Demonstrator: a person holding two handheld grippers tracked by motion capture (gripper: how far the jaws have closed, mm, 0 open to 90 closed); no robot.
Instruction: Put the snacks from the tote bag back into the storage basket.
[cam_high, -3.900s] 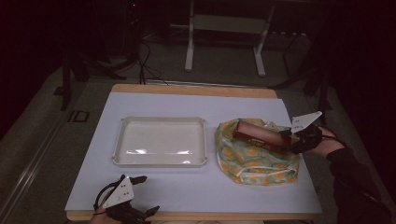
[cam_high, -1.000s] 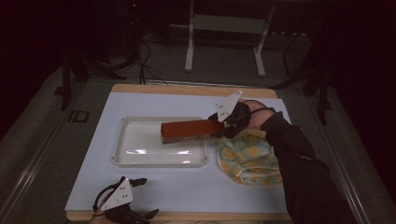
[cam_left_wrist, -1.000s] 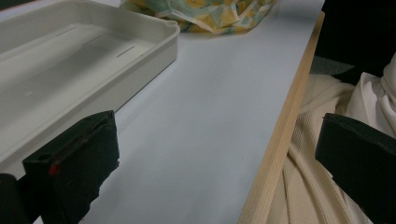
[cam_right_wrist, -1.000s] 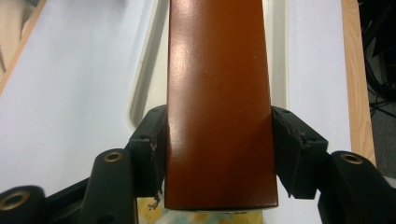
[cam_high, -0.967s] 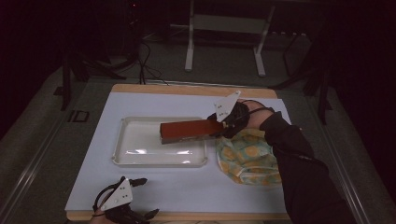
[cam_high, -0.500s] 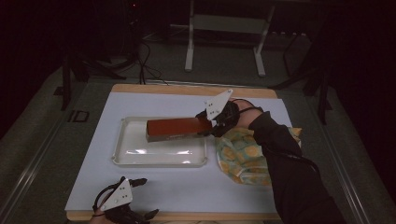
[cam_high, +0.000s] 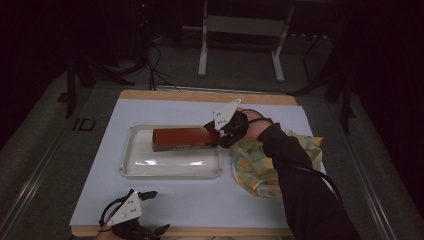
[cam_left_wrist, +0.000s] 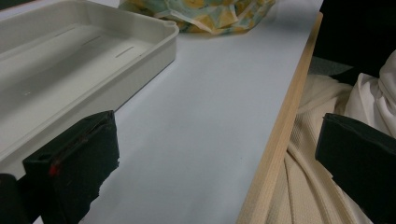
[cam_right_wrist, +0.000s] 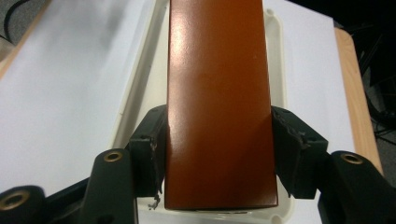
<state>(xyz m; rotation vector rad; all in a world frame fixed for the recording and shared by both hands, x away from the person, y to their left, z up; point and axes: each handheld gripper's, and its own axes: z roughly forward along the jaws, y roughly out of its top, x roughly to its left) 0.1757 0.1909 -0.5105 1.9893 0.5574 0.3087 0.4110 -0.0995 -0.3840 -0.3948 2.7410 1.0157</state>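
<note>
Your right tool is pinching one short end of a long reddish-brown block, a jaw pressed against each of its long sides. The block is a plain rectangular bar with a smooth, slightly glossy top face and squared edges; from the high view its side face looks darker, with faint markings too small to read. It reaches straight out ahead of the right tool over the white tray, running along the tray's far half; whether its underside touches the tray floor cannot be told. The right gripper view shows what the high view cannot: the sheen on the block, the black pads flush on both flanks, and the tray's rim passing under it on either side. The high view, in turn, shows the patterned yellow-and-green cloth lying behind and beside your right tool, partly under your dark sleeve. Your left tool rests low at the near edge of the counter, its jaws spread wide with nothing between them. The left gripper view shows the tray's wall just ahead to one side, the cloth beyond it, the counter's wooden edge and pale knit fabric past that edge.
</note>
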